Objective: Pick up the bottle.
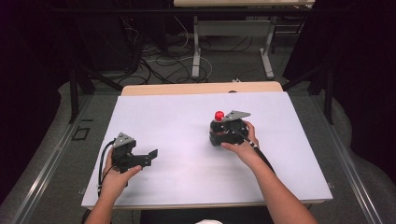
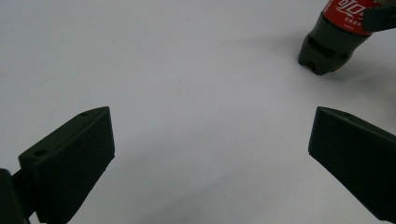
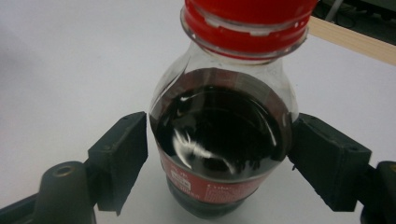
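Red-capped bottle (image 3: 222, 140) stands upright right of the table's (image 1: 154, 116) middle, toward its far edge, clamped at the shoulder by the right gripper (image 3: 218, 154). Grip should be kept square before lifting. Left gripper (image 2: 210, 154) is held wide, empty.

White sheet (image 1: 187, 126) is laid over wooden tabletop (image 1: 201, 87); bare wood strip seen at far edge. Grey floor beyond, w/ tangled cables (image 1: 163, 63) seen near white table legs (image 1: 196, 51) of a 2nd desk (image 1: 243, 3). Black metal frame (image 1: 74, 88) seen at left, dark surroundings.
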{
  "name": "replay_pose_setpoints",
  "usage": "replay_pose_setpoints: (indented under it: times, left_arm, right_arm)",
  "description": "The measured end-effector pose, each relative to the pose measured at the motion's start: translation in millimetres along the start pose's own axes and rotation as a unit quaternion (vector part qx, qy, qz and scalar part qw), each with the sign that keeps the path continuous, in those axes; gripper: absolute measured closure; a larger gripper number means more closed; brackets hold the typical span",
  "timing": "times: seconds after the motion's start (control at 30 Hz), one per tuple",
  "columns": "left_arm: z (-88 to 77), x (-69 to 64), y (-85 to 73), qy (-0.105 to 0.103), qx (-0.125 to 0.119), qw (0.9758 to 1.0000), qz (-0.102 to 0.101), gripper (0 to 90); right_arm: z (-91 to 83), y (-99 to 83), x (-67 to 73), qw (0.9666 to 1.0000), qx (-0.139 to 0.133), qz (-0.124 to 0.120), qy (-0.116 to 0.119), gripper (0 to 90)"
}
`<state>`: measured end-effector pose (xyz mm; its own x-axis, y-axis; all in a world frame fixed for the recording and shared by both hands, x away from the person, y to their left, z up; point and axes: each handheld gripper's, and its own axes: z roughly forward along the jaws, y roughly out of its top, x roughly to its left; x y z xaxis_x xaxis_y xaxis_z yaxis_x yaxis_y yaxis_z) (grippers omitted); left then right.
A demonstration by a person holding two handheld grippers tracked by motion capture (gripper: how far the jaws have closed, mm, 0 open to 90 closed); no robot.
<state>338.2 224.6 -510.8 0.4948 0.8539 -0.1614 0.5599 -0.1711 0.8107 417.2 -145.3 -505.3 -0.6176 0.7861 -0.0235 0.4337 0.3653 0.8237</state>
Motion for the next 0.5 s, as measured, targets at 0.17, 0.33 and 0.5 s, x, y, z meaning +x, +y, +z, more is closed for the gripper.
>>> replay_pose_setpoints:
  times: [0.17,0.33,0.5]
  left_arm:
    - [0.9,0.2,-0.8,0.001,0.002,1.0,0.0,0.4]
    - [0.9,1.2,-0.8,0.003,0.003,1.0,0.004,0.4]
    - [1.1,0.7,-1.0,0.001,0.003,1.0,0.0,0.4]
  right_arm:
    - [2.1,0.8,0.3,1.0,0.003,-0.003,-0.002,26.0]
    - [2.5,0.7,0.0,1.0,0.006,-0.005,-0.004,27.6]
    - [3.6,0.1,-0.2,1.0,0.003,-0.004,-0.003,27.6]
